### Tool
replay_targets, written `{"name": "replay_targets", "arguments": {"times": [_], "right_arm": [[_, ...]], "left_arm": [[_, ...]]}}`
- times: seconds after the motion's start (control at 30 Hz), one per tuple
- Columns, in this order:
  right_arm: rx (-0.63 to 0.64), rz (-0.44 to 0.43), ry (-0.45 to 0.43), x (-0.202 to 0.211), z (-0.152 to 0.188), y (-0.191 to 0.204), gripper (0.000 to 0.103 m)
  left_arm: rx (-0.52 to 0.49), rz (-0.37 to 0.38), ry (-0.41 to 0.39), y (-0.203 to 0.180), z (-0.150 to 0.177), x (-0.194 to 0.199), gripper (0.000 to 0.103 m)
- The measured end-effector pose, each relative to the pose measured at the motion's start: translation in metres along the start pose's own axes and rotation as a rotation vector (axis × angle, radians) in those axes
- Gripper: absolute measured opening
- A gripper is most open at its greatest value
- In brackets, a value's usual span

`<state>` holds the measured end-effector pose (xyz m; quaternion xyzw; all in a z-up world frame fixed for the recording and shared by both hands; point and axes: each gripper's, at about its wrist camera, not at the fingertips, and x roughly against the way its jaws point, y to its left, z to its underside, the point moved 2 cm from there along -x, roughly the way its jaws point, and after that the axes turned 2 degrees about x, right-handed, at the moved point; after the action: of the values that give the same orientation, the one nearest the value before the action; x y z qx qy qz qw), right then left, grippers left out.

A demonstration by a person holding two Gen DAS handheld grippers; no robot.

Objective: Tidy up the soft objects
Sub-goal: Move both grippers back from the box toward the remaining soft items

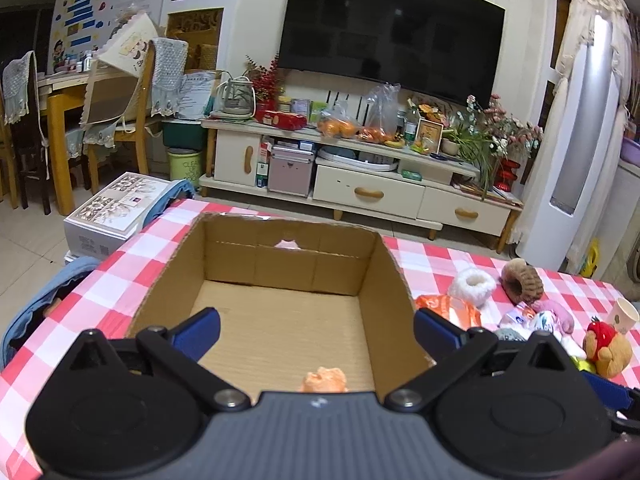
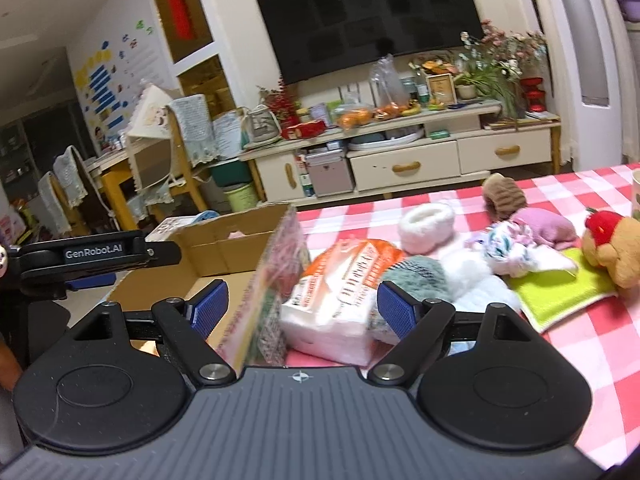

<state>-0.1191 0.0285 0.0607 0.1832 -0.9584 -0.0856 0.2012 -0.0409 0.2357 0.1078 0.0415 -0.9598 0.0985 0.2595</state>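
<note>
Red-checked tablecloth (image 1: 440,256) under cardboard box (image 1: 288,264), TV (image 1: 388,28) beyond, both grippers' jaws spread wide, empty.

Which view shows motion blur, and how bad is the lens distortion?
Right wrist view: the brown cardboard box wall nearest the camera is smeared, while the orange-and-white tissue pack is only slightly soft. Left wrist view: sharp, but fisheye bows the black television.

both tongs, left tongs (image 1: 316,330) and right tongs (image 2: 304,308), gape wide, gripping nothing, angled slightly downward.
</note>
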Motion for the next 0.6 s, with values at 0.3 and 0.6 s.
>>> {"name": "replay_targets", "arguments": {"times": [0.3, 0.6], "right_arm": [[-0.030, 0.023, 0.009, 0.010, 0.005, -0.002, 0.103], [-0.038, 0.067, -0.013, 0.015, 0.005, -0.005, 0.103]], "left_arm": [[-0.028, 0.020, 0.004, -0.021, 0.002, 0.000, 0.102], [-0.077, 0.045, 0.004, -0.045, 0.006, 0.000, 0.102]]}}
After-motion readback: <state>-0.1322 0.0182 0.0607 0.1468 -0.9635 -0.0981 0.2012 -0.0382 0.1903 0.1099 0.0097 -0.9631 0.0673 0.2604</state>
